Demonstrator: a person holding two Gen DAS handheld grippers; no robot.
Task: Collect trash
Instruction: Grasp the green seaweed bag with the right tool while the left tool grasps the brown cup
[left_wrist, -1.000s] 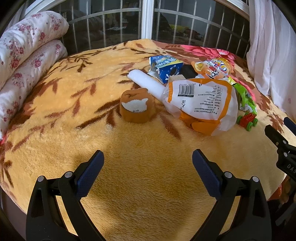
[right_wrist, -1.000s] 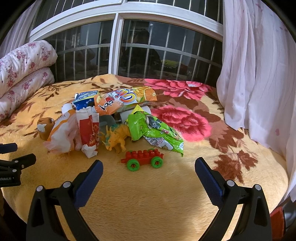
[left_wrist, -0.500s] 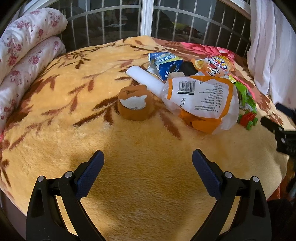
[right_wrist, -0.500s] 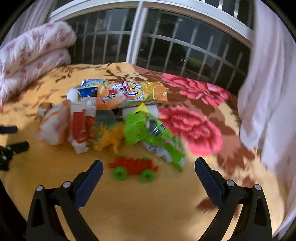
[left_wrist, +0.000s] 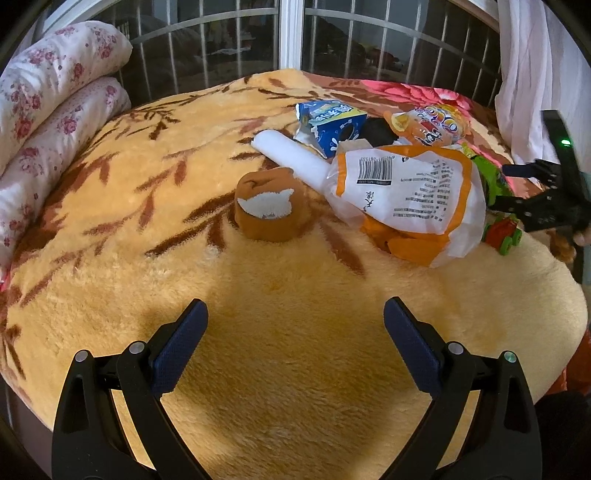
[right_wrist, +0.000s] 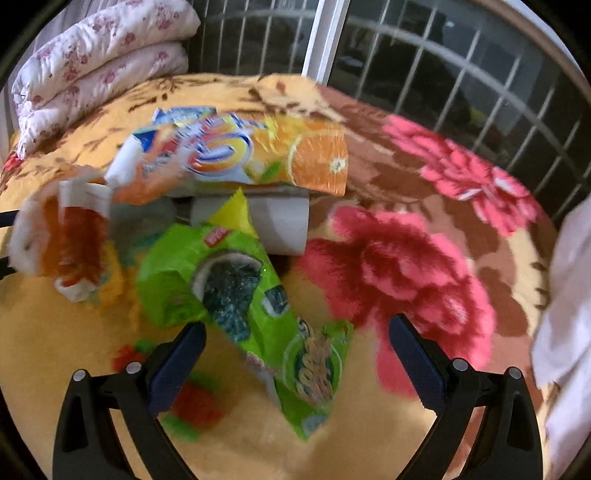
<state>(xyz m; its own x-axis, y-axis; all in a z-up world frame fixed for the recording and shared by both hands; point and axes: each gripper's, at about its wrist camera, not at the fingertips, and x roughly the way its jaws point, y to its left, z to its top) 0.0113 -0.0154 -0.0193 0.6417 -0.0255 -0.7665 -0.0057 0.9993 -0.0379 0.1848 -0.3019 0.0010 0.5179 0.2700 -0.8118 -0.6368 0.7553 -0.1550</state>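
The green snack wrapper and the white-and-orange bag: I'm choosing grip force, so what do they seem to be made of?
The green snack wrapper looks like thin glossy plastic film: printed pictures, creases, a lifted pointed corner, though motion blur limits detail. The white-and-orange bag also looks like thin printed plastic, smooth with a slight sheen, wrinkled and bulging, with a barcode and fine print. Both probably crumple easily.

- The left gripper (left_wrist: 295, 317) is formed of glossy black plastic arms, each studded with two round silver screws.
- Its fingers (left_wrist: 181, 341) are faced with dark blue textured pads.
- The right gripper (right_wrist: 297, 341) is built alike: black arms, silver screws, blue pads (right_wrist: 413, 360).
- In the left wrist view, a small green light is seen on the right gripper's black body, and a sliver of bare skin at its edge.
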